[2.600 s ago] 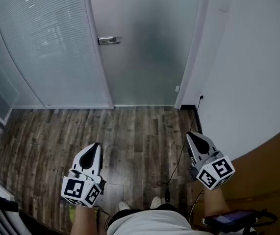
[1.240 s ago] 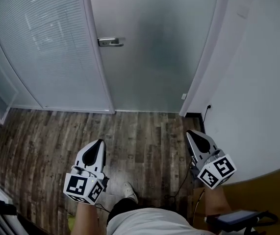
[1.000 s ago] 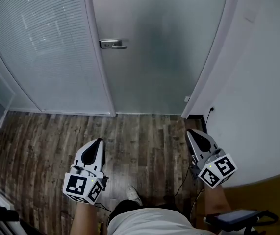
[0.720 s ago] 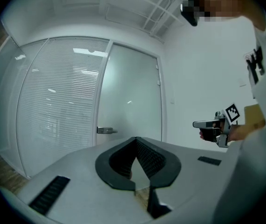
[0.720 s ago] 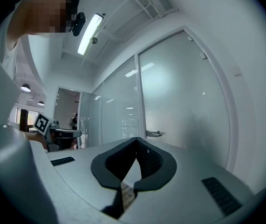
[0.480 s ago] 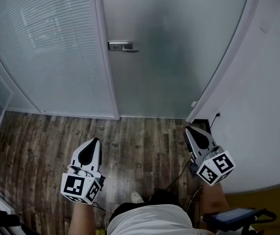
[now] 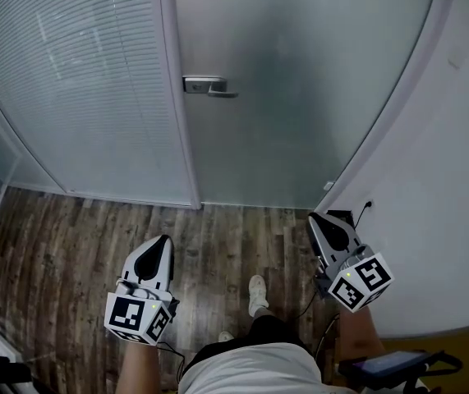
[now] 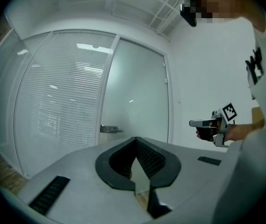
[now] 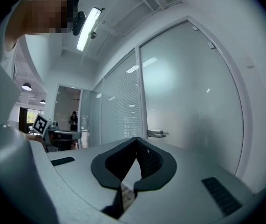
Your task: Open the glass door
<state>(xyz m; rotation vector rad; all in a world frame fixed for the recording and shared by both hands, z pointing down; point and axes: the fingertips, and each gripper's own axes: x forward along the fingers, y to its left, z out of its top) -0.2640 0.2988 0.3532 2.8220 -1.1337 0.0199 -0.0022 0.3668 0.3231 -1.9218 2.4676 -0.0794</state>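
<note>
The frosted glass door [image 7: 300, 97] stands closed ahead, with its metal lever handle [image 7: 208, 85] near its left edge. The handle [image 8: 110, 129] shows left of centre in the left gripper view, and the handle [image 9: 157, 134] sits right of centre in the right gripper view. My left gripper [image 7: 159, 243] is held level over the floor, well short of the door, shut and empty. My right gripper [image 7: 316, 222] is level near the door frame's right foot, also shut with nothing in it. Neither gripper touches the handle.
A glass partition with blinds [image 7: 78, 80] adjoins the door on the left. A white wall [image 7: 448, 203] with a socket [image 7: 368, 204] and a cable runs along the right. The person's shoe [image 7: 256, 292] is on the wooden floor [image 7: 70, 236]. Another person [image 9: 73, 120] stands far off.
The door and its handle have grown larger and sit lower in the head view as both grippers are carried toward the door. Both stay shut and empty.
</note>
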